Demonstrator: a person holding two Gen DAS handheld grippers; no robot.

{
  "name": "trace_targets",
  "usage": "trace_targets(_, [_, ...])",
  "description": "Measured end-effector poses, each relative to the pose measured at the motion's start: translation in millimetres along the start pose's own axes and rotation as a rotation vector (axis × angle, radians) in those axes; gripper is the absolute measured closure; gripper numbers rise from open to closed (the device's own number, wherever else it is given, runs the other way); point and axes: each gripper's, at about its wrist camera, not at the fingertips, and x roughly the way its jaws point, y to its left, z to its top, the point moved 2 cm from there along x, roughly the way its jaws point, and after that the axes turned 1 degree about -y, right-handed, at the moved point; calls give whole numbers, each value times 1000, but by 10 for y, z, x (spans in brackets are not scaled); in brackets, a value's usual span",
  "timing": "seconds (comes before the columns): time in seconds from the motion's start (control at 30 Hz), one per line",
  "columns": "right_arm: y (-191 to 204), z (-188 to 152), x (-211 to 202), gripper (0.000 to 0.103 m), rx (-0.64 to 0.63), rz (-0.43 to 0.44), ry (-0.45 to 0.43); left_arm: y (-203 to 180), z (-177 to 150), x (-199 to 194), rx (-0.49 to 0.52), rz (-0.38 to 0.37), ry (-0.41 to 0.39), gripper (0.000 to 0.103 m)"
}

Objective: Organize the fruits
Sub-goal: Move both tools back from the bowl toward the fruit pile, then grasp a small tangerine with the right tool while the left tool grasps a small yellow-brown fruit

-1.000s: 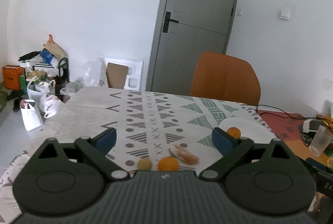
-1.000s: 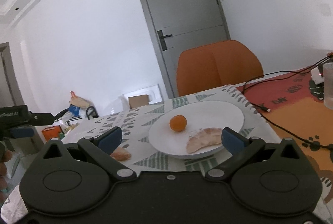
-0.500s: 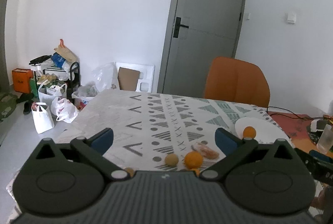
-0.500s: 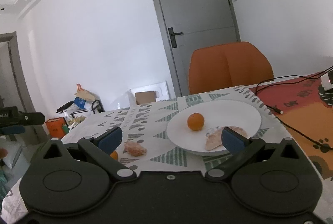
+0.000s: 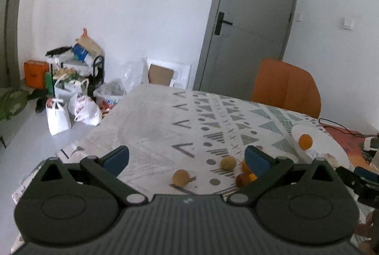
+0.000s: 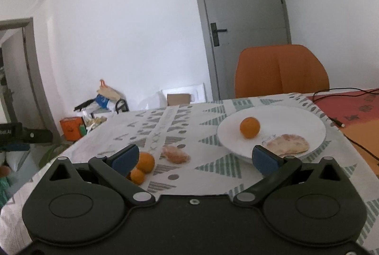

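Both sets of tongs hover above the tabletop with their jaws spread and nothing between them, which suggests a pause between picks, not a carry. The left tongs (image 5: 187, 157) face the loose fruit near the tabletop's near edge: two pale round fruits (image 5: 180, 177) lie apart on the patterned cloth (image 5: 165, 127), placed well for a straight reach. The right tongs (image 6: 194, 157) look toward the white plate (image 6: 308, 122), which sits toward the right side of the tabletop beside the red mat (image 6: 355, 112) and seems to be the collecting spot. It already holds one orange (image 6: 249, 127) and a peeled piece (image 6: 287, 144) near its front rim. Off the plate, two small oranges (image 6: 142, 166) touch each other by the right tongs' left pad, with another peeled piece (image 6: 175, 154) just beside them, so sorting looks partly done.
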Motion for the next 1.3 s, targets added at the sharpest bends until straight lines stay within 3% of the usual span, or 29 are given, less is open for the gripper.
trace_targets(0.17, [85,-61,89,1,-10,30,37,127,-34,46,-13,-20,14,0])
trace_targets(0.73, [438,-245,490,27,-40,162,210,375,-203,435,-48,-55,77,1])
trace_targets(0.93, [481,-278,523,29,-43,173,234,342,-236,575,-42,-84,105,3])
trace_targets(1.2, [549,-323,633,37,-36,169,278,230,-280,773,17,-113,132,19])
trace_targets(1.3, [612,-380,663,48,-51,184,308,238,-325,882,13,-95,168,38])
